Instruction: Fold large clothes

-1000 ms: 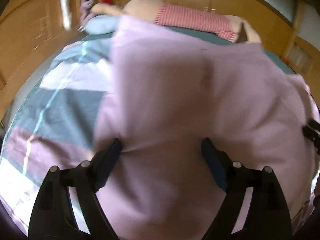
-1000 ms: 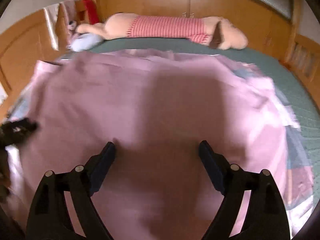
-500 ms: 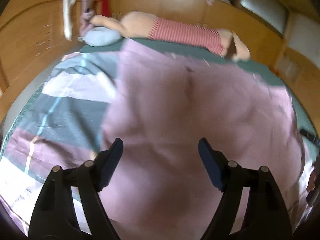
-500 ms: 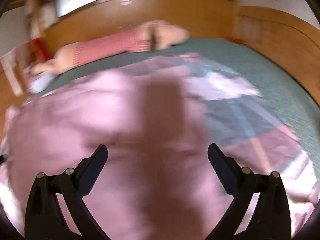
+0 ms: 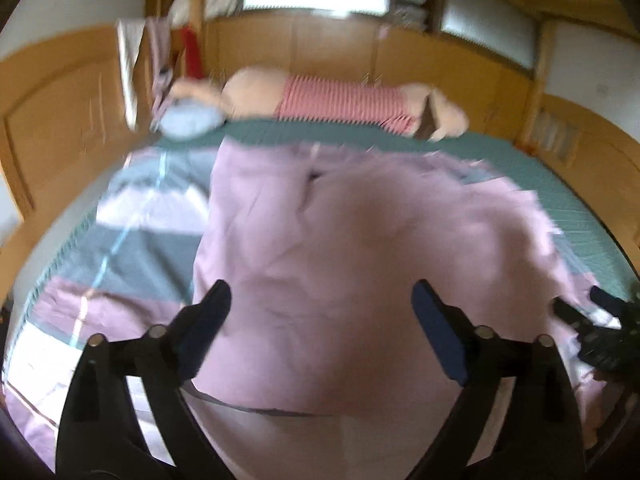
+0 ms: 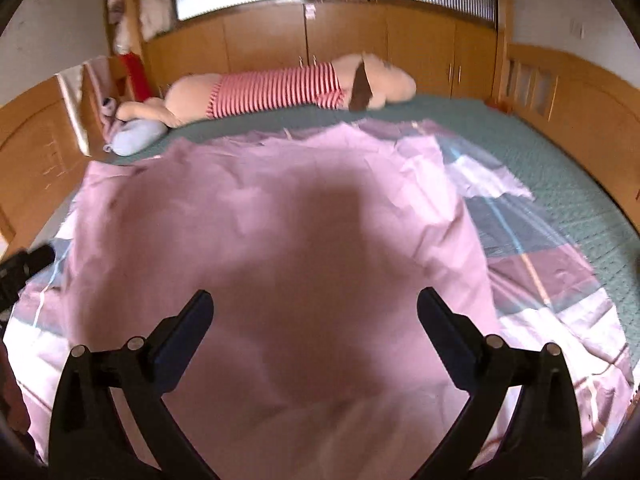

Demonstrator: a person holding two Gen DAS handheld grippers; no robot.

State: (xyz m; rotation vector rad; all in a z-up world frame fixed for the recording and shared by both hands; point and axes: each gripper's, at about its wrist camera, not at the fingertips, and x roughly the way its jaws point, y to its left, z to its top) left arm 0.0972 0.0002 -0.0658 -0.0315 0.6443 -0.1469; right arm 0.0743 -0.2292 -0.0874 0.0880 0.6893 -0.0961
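Pink sheet (image 5: 352, 248) spread wrinkled over the striped quilt (image 5: 132, 240) on the bed.
Left tool (image 5: 320, 328) opening, right tool (image 6: 314, 326) wide — both empty; quilt bare beside each edge.

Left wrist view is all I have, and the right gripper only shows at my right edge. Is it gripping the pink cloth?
Observer: No. The right gripper has its jaws wide apart with nothing pinched. The pink cloth lies spread out beyond its fingers.
Operator: What is past the cloth's right edge?
Observer: The banded quilt lies uncovered there, in white, grey and mauve bands, with the green bed cover beyond it.
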